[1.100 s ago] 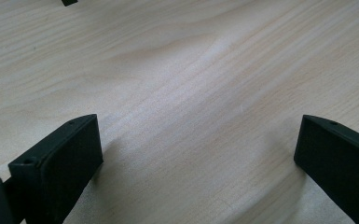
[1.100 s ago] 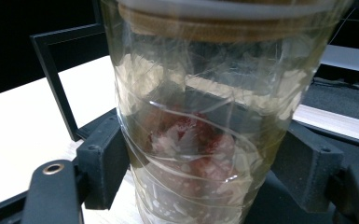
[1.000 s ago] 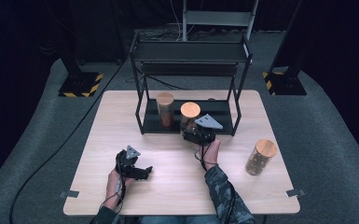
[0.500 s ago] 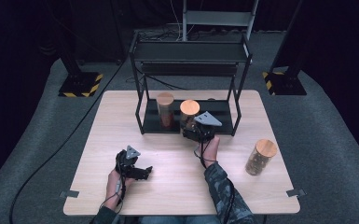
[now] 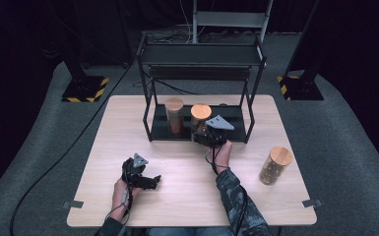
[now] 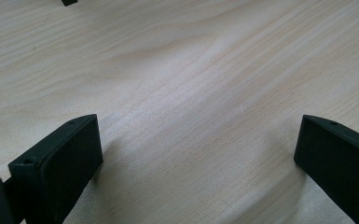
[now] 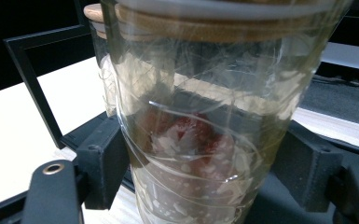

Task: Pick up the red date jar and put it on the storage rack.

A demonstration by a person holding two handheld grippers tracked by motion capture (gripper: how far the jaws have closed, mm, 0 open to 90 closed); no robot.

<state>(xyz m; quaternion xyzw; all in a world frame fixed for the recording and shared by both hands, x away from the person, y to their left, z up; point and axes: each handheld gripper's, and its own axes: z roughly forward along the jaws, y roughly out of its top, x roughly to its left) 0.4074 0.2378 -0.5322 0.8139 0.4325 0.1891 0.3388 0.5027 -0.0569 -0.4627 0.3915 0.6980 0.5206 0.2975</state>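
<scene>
Three jars stand about the black rack (image 5: pixel 147 105), which sits at the far middle of the table (image 5: pixel 128 123). One jar (image 5: pixel 200 121), glass with a cork lid, stands upright at the front edge of the rack's bottom shelf, and the right gripper (image 5: pixel 204 135) clasps it from the person's side, its jaws pressed against the glass on both flanks. In the right gripper view that jar (image 7: pixel 205 126) rises between the two black jaws, with pale and reddish contents in its lower part. A second jar (image 5: pixel 174 114) stands just left of it on the same shelf, apart from it. The third jar (image 5: pixel 274 165) stands on the table well right of the rack and nearer the person. The left gripper (image 5: pixel 150 181) rests low over the table in front of the rack and well to its left; its jaws are spread wide, with bare wood (image 6: pixel 191 93) between them.
</scene>
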